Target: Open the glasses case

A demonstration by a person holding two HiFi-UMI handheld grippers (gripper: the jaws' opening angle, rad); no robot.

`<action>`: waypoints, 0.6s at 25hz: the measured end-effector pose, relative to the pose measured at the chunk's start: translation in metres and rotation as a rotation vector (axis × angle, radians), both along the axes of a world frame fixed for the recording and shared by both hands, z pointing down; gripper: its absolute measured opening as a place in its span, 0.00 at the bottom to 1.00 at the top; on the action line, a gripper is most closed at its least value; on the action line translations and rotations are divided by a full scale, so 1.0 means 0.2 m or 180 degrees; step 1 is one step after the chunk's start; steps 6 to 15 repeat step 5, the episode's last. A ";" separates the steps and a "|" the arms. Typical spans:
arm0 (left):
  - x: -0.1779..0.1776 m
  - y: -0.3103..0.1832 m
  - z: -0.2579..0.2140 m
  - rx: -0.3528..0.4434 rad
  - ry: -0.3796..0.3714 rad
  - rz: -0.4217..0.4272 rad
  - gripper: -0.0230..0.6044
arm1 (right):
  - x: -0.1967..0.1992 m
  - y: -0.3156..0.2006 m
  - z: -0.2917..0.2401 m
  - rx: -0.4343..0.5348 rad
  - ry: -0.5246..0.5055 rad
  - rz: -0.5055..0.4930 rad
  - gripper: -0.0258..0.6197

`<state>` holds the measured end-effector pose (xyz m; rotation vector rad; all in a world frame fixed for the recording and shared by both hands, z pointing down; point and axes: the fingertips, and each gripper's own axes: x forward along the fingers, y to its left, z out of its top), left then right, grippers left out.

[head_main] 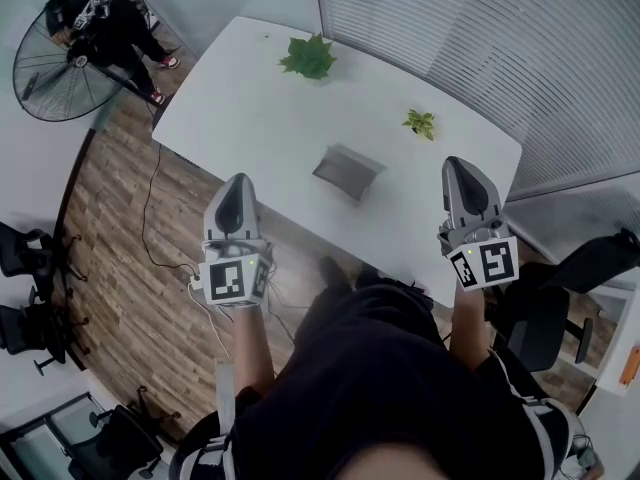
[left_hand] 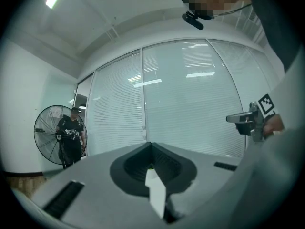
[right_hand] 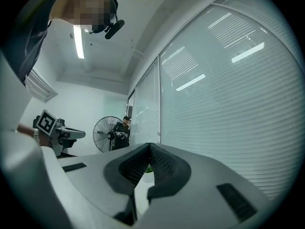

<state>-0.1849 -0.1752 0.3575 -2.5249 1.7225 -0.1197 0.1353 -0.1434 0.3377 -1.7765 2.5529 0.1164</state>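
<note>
I saw a white table (head_main: pixel 250 118) standing on a wood floor (head_main: pixel 120 258). A grey case (head_main: pixel 346 171) lay on it near the middle, toward my edge and askew to it. A leafy plant (head_main: pixel 309 57) sat at the far side and a smaller sprig (head_main: pixel 421 122) toward the right, all well apart.

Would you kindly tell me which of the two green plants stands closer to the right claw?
The smaller, sparser plant; the bigger leafy plant stands farther away, to the left.
</note>
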 end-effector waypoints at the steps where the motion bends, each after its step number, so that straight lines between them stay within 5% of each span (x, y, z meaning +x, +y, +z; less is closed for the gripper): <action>1: 0.00 0.00 0.00 -0.0003 0.0003 -0.0003 0.04 | 0.00 0.00 0.00 -0.0007 -0.0001 0.0006 0.06; 15: 0.01 0.00 -0.01 0.0028 0.0037 -0.0015 0.04 | 0.03 -0.01 0.00 -0.0029 0.0012 0.0053 0.06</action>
